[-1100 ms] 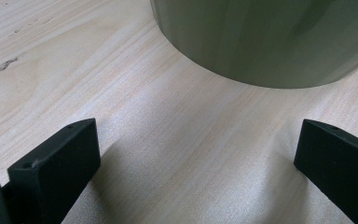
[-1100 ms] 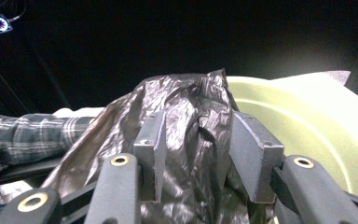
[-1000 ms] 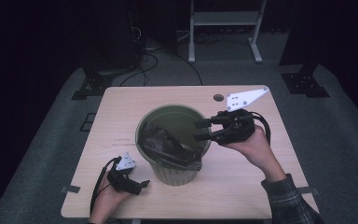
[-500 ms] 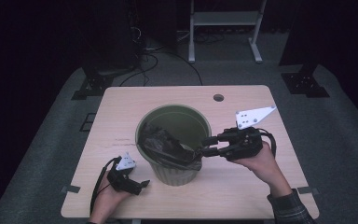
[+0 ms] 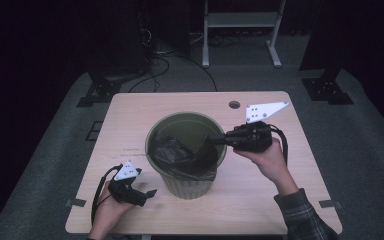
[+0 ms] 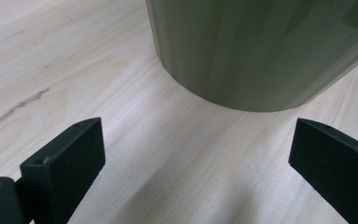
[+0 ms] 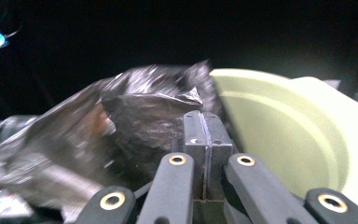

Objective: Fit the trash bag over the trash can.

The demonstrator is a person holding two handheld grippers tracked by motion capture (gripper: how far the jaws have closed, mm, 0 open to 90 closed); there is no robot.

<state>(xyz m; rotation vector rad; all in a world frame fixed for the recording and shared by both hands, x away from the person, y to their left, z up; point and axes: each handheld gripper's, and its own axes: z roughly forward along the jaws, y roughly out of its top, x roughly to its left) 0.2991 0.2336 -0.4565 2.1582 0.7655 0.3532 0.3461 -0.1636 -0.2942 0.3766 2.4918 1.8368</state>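
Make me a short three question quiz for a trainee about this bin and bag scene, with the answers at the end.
1. True or false: the left hand-held gripper is clamped on the bin.
2. What is the right hand-held gripper pinching: A, the bin's rim; B, the black bag; C, a cable?
3. Where does the bin stand?

Key
1. False. Its jaws stand wide apart on the table, short of the bin's wall.
2. B. The jaws have just been closing and now meet on a fold of the bag inside the bin.
3. Near the middle of the table, between the two hands.
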